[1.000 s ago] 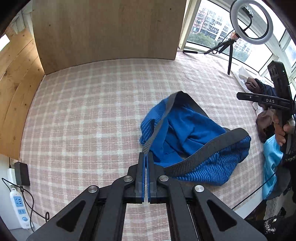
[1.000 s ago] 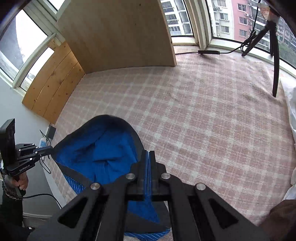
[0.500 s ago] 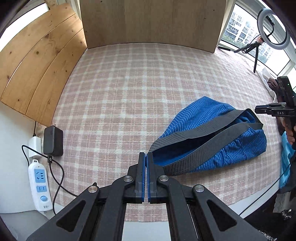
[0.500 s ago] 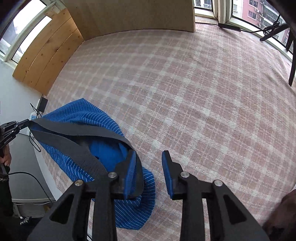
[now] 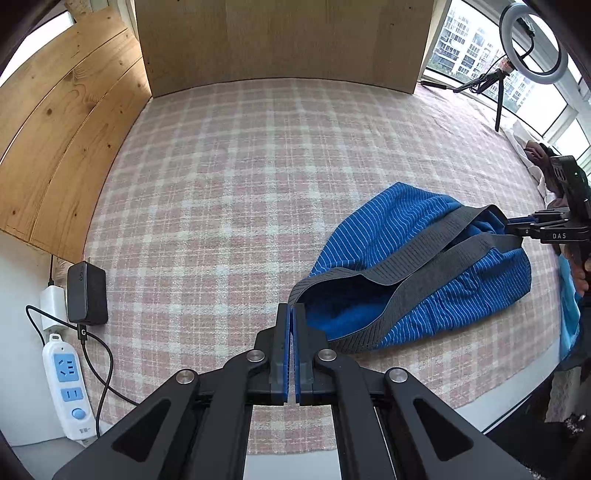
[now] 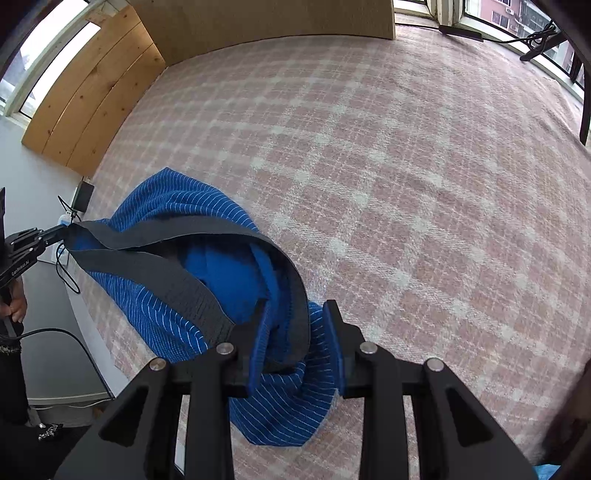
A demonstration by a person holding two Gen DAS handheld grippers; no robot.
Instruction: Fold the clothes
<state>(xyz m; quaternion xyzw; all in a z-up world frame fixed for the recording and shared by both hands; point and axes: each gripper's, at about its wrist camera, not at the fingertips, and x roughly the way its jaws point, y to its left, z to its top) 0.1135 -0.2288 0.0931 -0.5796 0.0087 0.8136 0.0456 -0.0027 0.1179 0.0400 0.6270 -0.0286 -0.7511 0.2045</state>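
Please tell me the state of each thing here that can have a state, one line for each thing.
Left claw: shut on the grey waistband.
Right claw: open, waistband lying between its fingers.
Blue striped garment: unfolded, bunched on the checked cloth.
Ring light: appears off.

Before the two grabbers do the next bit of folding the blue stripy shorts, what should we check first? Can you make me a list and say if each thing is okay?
1. Left gripper pinching the grey waistband at its end: ok, jaws shut on it.
2. Right gripper gripping the other end: not ok. Its jaws stand apart, and the waistband lies loosely between them.
3. Blue striped shorts lying flat: not ok. They are bunched up and the waistband gapes open.
4. Bare space on the checked cloth beside the shorts for folding: ok.
5. Power strip and black charger away from the shorts: ok, they sit off to the side.
6. Legs of the shorts straightened: cannot tell, they are hidden in the bunch.
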